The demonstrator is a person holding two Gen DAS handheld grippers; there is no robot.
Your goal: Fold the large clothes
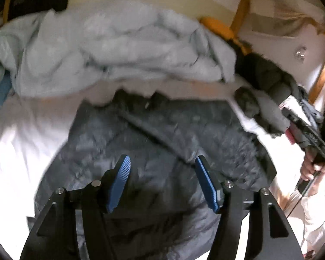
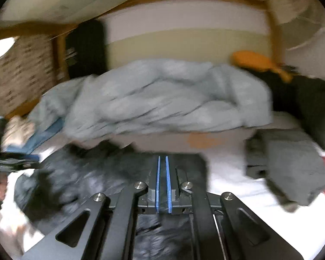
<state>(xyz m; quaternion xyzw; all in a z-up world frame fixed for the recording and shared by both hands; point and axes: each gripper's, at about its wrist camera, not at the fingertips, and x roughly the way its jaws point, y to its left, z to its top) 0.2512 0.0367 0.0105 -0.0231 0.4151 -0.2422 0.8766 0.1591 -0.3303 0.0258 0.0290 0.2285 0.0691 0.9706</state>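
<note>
Crowding the white bed [image 1: 21,134], a crumpled pale-blue duvet [image 1: 119,49] lies beyond the dark quilted jacket [image 1: 162,130]; left gripper [image 1: 162,169] hangs open above it, right gripper [image 2: 163,162] shut, empty

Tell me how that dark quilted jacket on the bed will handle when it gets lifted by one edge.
The dark quilted jacket will probably hang floppy: it lies crumpled on the white sheet. Its puffy quilting suggests it is light for its bulk. The sheen hints at slippery fabric, so the open left gripper may need a thick pinch.
</note>
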